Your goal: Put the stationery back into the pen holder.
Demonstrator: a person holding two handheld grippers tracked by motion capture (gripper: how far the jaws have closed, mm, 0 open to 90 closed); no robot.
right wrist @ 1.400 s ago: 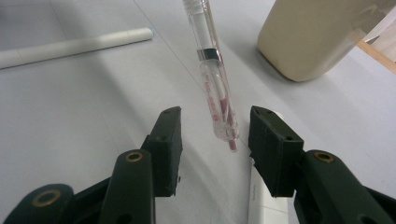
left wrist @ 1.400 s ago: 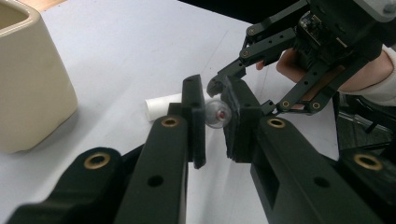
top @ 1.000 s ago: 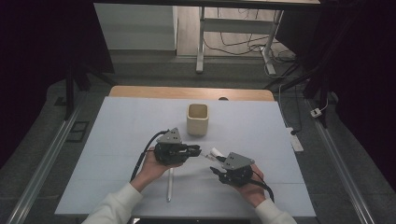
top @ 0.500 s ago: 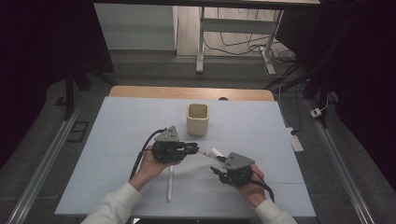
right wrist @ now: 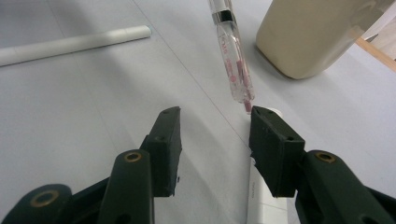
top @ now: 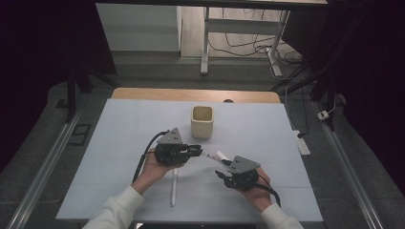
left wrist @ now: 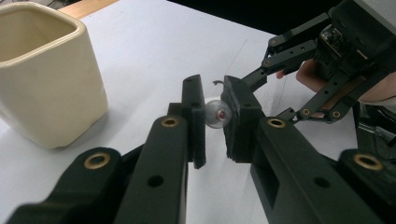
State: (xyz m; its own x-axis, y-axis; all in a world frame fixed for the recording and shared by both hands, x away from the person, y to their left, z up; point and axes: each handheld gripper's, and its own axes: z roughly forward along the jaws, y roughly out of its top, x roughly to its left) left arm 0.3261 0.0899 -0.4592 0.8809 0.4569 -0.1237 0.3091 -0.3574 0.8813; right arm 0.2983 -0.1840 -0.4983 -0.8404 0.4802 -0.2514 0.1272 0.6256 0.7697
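Note:
My left gripper (top: 196, 151) is shut on a clear pen (top: 208, 155) with red ink, held level above the table. In the left gripper view the pen's round clear end (left wrist: 216, 114) sits pinched between the two pads. The pen (right wrist: 232, 56) points its red tip toward my right gripper (right wrist: 212, 140), which stands open with nothing between its fingers. The tip ends just above the right-hand pad. A white cap (right wrist: 261, 186) lies on the table under that jaw. In the high view my right gripper (top: 220, 171) is at the lower right of the pen.
A cream square cup (top: 202, 121) stands upright behind the grippers, mid-table. A white stick (top: 174, 187) lies on the pale table (top: 119, 143) near the left hand. A wooden strip (top: 143, 93) runs along the far edge.

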